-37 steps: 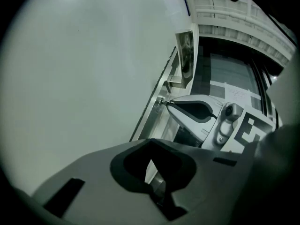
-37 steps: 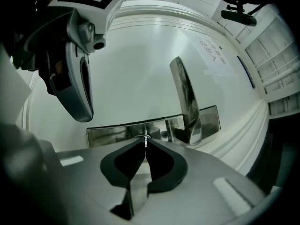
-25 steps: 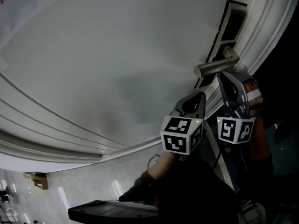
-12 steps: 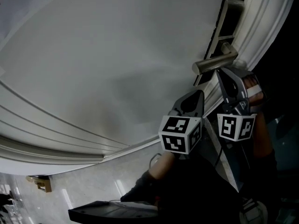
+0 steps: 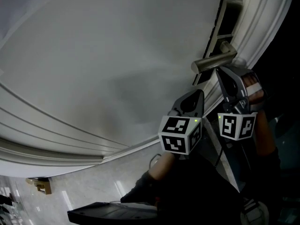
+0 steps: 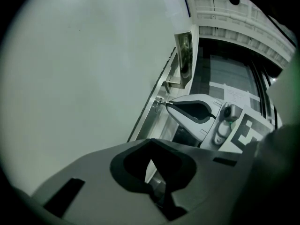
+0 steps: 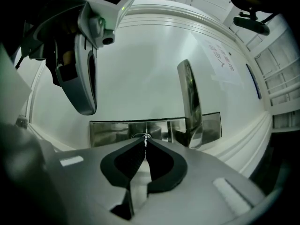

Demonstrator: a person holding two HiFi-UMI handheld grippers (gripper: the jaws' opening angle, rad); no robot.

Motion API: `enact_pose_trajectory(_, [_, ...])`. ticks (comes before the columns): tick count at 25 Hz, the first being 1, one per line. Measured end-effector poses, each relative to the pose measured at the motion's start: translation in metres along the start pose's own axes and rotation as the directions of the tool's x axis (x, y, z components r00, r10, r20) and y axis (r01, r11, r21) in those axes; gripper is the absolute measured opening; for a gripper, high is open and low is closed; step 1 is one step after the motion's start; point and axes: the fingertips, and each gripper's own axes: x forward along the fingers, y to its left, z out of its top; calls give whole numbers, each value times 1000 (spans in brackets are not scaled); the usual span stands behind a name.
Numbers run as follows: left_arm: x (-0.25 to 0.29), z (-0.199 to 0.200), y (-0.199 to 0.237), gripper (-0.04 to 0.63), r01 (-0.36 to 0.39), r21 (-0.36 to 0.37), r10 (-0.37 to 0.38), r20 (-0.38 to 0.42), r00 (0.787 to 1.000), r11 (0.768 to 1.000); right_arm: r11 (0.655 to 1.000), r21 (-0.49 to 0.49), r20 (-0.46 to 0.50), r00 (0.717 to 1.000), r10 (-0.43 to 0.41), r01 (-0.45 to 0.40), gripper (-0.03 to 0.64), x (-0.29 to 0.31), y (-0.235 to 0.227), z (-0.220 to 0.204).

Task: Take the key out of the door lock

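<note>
A: What has changed over the last second?

B: Hardly anything. In the head view the handle [image 5: 213, 61] creeps a touch up and left, which reads as the head drifting. The right gripper [image 5: 219, 77] stays put under it, tips at the plate [image 7: 110, 132].

A: And the key?

B: The key [image 7: 145, 139] is a thin sliver pinched between the right jaws, right at the keyhole. I judge it still seated or barely started. How far out it is, I cannot tell.

A: So the grip is made and the pull is not?

B: That's my reading. The left gripper [image 5: 198, 95] hangs just beside the right one, lower left, jaws pressed together on nothing. It seems clear of the door [image 5: 108, 55].

A: Room to move?

B: The handle sits just above the right jaws, so lifting would knock it. The frame [image 5: 265, 27] mouldings crowd the right side, and the left gripper crowds the other. The free way is straight back from the door, along the key's own line, which is how a key wants to come anyway.

A: Risk?

B: A sideways tug could bind it in the lock or slip it from the tips.
</note>
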Motion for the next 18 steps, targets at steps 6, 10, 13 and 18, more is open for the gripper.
enact_pose_trajectory(6, [1, 1, 0, 0, 4, -9, -4, 3, 1000, 1000, 1000, 5, -2, 1000, 8, -8, 11, 0, 0, 0])
enact_pose_trajectory(10, [1, 1, 0, 0, 8, -3, -8, 4, 1000, 1000, 1000, 14, -4, 1000, 9, -9, 11, 0, -1, 0])
enact_pose_trajectory(13, [1, 0, 0, 0, 11, -10, -11, -2, 1000, 1000, 1000, -3, -1, 1000, 6, -6, 11, -2, -1, 1])
enact_pose_trajectory(18, [4, 2, -3, 0, 23, -17, -23, -1, 1000, 1000, 1000, 3, -4, 1000, 18, -18, 11, -10, -2, -1])
